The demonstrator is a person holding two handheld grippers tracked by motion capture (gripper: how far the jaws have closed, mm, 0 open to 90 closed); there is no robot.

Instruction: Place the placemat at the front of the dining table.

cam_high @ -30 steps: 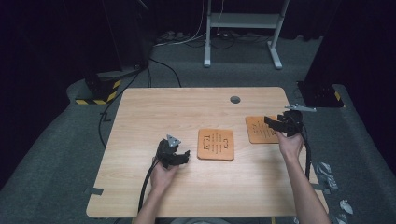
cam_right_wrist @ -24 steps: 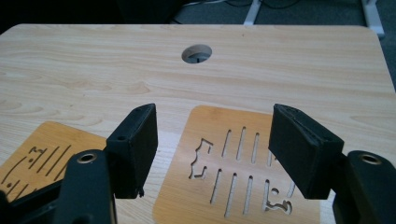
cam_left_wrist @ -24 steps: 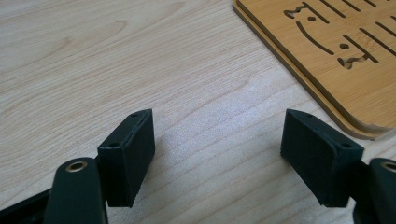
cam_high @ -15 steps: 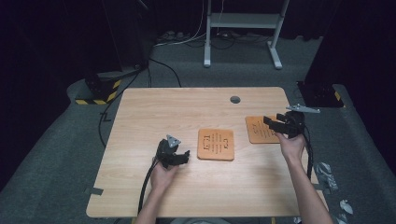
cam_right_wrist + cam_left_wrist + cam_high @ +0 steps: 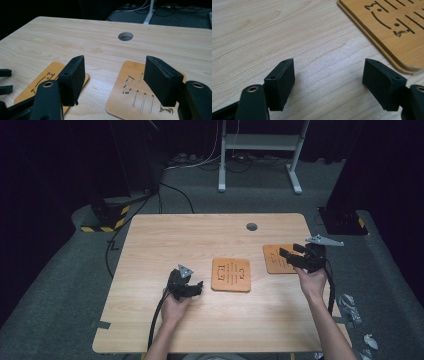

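Two wooden coasters on the table point(image 5: 165, 245). The right gripper point(image 5: 292, 254) hovers over the right coaster point(image 5: 274, 259), jaws wide apart with nothing in them. The left gripper point(image 5: 196, 288) sits low on the table just left of the middle coaster point(image 5: 231, 274), jaws apart too, not touching it.

Table point(image 5: 165, 240), free room: the whole left half and the far edge lie bare, and so does the near edge between the two forearms.
Obstacles: one flat wooden mat point(image 5: 231, 274) at the middle, a second mat point(image 5: 275, 258) close to the right edge, with a strip of bare wood between them.
Round hole point(image 5: 251, 226) near the far edge.
Left claw point(image 5: 192, 289), jaws apart, sits just beside the middle mat; right claw point(image 5: 289, 255), jaws apart, hangs over the second mat.
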